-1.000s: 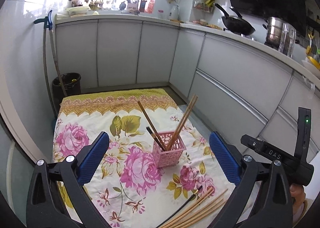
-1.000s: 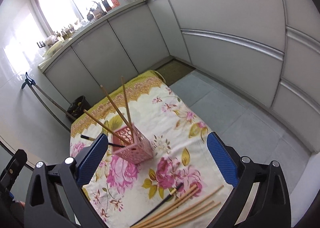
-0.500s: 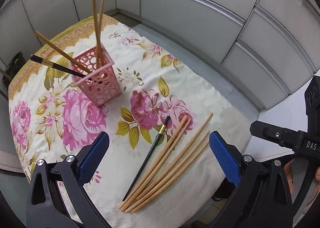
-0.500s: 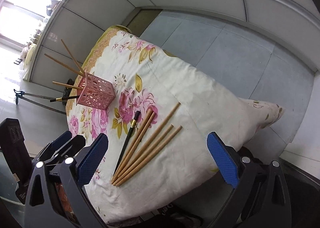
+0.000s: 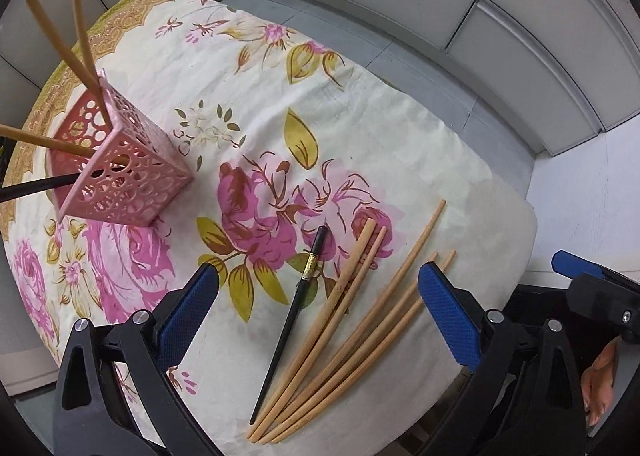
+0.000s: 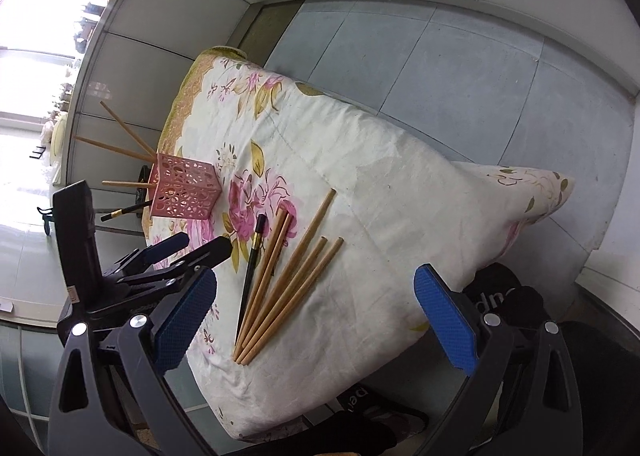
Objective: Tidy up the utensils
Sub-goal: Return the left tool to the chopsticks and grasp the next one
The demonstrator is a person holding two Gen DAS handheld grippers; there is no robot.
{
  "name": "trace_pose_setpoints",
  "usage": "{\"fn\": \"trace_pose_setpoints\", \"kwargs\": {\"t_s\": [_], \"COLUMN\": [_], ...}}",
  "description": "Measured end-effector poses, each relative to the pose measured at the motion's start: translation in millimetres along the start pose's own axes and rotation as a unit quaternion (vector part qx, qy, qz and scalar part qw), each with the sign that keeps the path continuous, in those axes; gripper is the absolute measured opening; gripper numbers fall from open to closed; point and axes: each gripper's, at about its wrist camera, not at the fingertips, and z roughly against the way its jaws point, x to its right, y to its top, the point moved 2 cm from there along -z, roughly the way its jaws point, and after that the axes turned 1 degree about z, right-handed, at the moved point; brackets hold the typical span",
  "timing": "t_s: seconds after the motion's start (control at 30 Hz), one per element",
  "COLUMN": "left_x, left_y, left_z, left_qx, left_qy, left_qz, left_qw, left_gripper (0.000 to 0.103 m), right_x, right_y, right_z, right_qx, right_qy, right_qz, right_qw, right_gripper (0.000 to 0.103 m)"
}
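Both the left gripper (image 5: 316, 308) and right gripper (image 6: 314, 308) hover with fingers spread, empty. Just beyond, loose chopsticks (image 5: 344, 340) lie fanned on the floral tabletop (image 5: 400, 135); farther off stands the pink holder (image 5: 128, 179), several chopsticks inside.

The cloth (image 5: 400, 143) over the worktop is cream, printed with large pink roses, olive-yellow leaves and thin brown stems, and edged with a gold-and-green ornamental border (image 5: 120, 27). The holder (image 5: 128, 175) is pale pink plastic, pierced all over with round holes. The loose wooden chopsticks (image 5: 352, 332) are a light tan, as are those standing in the holder. One black chopstick (image 5: 296, 308) carries a narrow gold band. The left tongs (image 5: 316, 308) and the right tongs (image 6: 316, 316) have blue textured pads on black frames with silver rivets. The cabinet fronts (image 5: 520, 15) are pale grey-white; the floor tiles (image 6: 460, 67) are grey.
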Motion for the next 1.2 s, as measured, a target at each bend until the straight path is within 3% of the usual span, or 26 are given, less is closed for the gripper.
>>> {"fn": "trace_pose_setpoints", "kwargs": {"t_s": [0.13,0.57,0.7,0.87,0.97,1.1,1.2], "left_x": [0,2,4,10,6,-11,-27], "left_y": [6,24,25,27,21,6,-6], "left_z": [-14,-51,-63,-64,-63,-54,-32], "left_qx": [-0.024,-0.082,-0.102,-0.092,-0.076,-0.043,0.001], "left_qy": [0.005,0.011,0.01,-0.002,-0.009,-0.014,-0.026], "left_qz": [-0.009,-0.032,-0.043,-0.048,-0.04,-0.02,0.008], "left_qw": [0.9997,0.996,0.9938,0.9946,0.9963,0.9988,0.9996], "left_gripper": [0.075,0.037,0.02,0.01,0.009,0.008,0.008], "right_x": [0,1,1,-1,-5,-21,-41], "right_y": [0,2,2,2,2,8,13], "right_z": [2,3,2,0,-1,-4,-15], "right_qx": [0.0,-0.002,-0.003,-0.005,-0.007,-0.008,-0.034], "right_qy": [0.007,0.006,0.003,0.002,-0.001,-0.004,0.007], "right_qz": [-0.001,0.003,0.003,0.006,0.009,0.022,0.03], "right_qw": [1.0,1.0,1.0,1.0,1.0,1.0,0.999], "right_gripper": [0.096,0.096,0.096,0.096,0.096,0.096,0.096]}}
